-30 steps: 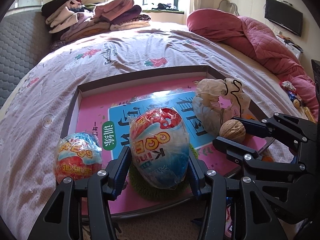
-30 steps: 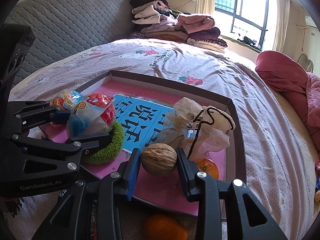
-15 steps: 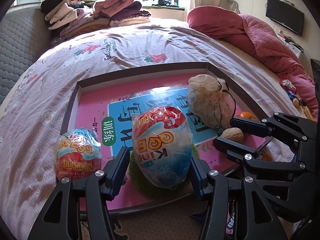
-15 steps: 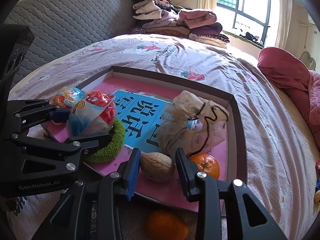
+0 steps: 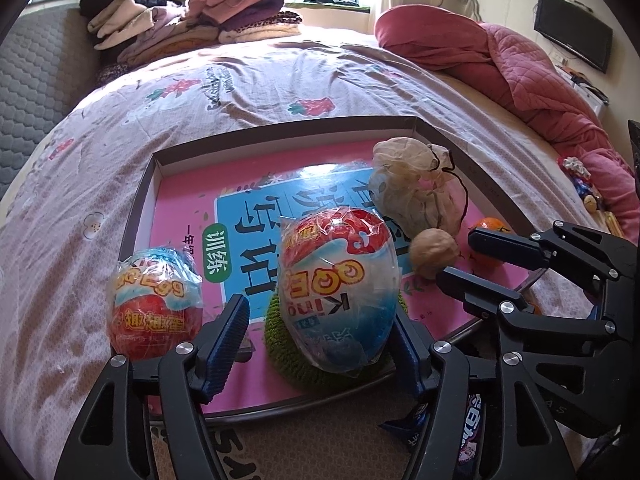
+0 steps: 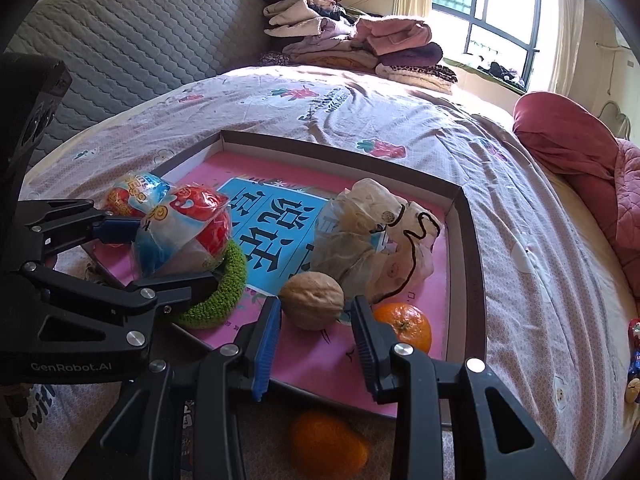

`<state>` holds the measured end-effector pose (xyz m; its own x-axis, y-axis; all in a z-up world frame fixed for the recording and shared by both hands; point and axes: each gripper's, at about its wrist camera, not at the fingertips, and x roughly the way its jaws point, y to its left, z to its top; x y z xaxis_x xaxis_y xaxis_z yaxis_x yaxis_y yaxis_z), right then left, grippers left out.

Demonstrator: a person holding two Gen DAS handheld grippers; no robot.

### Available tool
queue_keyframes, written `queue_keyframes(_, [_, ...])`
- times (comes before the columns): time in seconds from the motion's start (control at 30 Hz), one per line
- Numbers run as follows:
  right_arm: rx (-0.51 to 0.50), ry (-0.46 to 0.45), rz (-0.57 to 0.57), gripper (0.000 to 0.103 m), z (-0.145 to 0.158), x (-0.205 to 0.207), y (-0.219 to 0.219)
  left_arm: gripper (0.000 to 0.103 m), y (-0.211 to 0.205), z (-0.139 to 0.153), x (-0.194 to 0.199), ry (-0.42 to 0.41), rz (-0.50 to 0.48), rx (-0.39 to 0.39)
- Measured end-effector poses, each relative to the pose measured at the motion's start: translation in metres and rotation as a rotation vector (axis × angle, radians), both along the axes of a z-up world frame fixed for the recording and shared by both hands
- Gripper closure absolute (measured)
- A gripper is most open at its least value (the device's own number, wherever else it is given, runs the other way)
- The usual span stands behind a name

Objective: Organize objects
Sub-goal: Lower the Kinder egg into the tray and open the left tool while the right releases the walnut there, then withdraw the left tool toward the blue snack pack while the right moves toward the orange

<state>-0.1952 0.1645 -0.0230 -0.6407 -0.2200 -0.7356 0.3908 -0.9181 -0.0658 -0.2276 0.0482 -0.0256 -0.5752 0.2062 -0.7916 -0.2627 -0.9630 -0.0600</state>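
Now both grippers [image 5: 320, 340] [image 6: 316, 336] are parted, and each is best drawn straight back from the tray [image 6: 466, 240], clear of the egg [image 5: 340, 292] on the green ring [image 6: 224, 296] and the walnut [image 6: 312, 300] beside it.

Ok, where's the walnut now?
In the right wrist view the walnut lies in the tray, ahead of the open right gripper, between pouch and orange.

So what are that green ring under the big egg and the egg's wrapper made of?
The green ring looks like crocheted or knitted yarn: its surface is fuzzy, matte and ribbed with stitches. The big egg is covered in what seems thin clear plastic film, glossy and crinkled, catching highlights over its printed red, white and blue. What lies under the film cannot be told.
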Motion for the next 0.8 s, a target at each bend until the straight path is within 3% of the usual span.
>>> queue_keyframes(0.8, [-0.049,0.027,-0.055,0.067,0.017,0.001,0.019,0.029,0.002,0.007,0.005,0.007,-0.020,0.041])
